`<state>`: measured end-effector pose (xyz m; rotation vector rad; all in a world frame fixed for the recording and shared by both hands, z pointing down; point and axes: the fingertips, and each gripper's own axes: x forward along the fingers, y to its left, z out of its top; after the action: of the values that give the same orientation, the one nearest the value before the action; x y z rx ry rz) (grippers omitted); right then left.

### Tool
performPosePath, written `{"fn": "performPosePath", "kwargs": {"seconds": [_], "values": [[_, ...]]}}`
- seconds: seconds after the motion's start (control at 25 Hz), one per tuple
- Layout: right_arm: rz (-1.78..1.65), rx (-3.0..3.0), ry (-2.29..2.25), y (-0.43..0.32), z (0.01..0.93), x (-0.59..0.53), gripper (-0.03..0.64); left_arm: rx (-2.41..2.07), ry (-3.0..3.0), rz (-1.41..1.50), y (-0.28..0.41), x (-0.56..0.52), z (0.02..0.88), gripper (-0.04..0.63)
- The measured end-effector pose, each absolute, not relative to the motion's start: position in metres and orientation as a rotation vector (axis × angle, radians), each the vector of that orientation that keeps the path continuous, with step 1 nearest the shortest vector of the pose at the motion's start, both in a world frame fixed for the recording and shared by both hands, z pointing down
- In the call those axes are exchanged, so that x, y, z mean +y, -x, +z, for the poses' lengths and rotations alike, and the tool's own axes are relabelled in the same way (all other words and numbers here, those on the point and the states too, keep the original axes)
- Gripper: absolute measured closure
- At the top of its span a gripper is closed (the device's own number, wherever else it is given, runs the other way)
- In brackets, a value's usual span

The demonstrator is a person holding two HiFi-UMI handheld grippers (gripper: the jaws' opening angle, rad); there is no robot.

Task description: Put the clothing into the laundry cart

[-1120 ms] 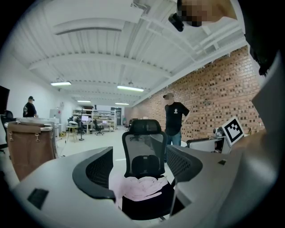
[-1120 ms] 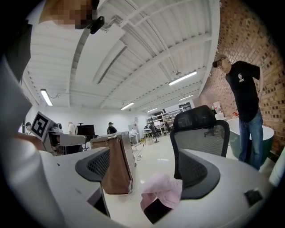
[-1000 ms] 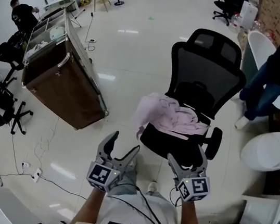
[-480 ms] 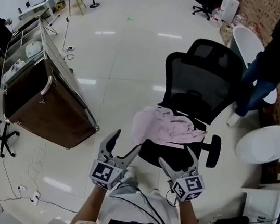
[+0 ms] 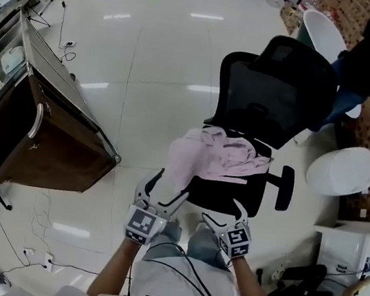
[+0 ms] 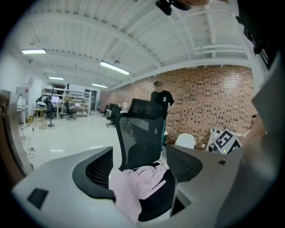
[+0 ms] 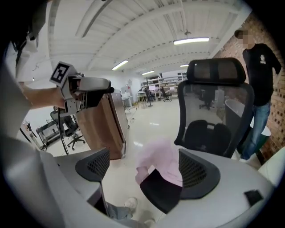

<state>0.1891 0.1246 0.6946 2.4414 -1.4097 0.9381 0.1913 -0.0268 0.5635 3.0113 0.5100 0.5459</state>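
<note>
With my left gripper [image 5: 169, 184] and right gripper [image 5: 222, 212] both spread and empty, I'd pinch the soft, light shirt [image 5: 215, 155] on the chair [image 5: 271, 88] at a raised fold.

No word, number or brand can be read. The left gripper [image 5: 165, 188] and right gripper [image 5: 225, 213] bear only black-and-white square markers. Beyond the right gripper's jaws, a person [image 7: 257, 84] wears a pale chest emblem [image 7: 262, 57], too small to read.
</note>
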Motion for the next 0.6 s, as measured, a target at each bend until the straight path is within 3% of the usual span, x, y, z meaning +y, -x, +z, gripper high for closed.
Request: {"fn": "performPosePath", "kwargs": {"seconds": [0.32,0.48,0.6], "values": [[1.212,-1.253,-2.386,-0.251,0.844,0.156,0.118,0.584,-2.881,0.736,-0.239,-0.009,0.644,0.242],[1.406,-1.189,-2.629,-0.307,0.921,0.151,0.116,0.585,-2.852,0.836,-0.257,-0.002,0.683,0.242],[1.416,-1.094,-2.594,-0.344,0.980,0.151,0.081,0.520,-2.818,0.883,-0.281,0.001,0.699,0.242]]}}
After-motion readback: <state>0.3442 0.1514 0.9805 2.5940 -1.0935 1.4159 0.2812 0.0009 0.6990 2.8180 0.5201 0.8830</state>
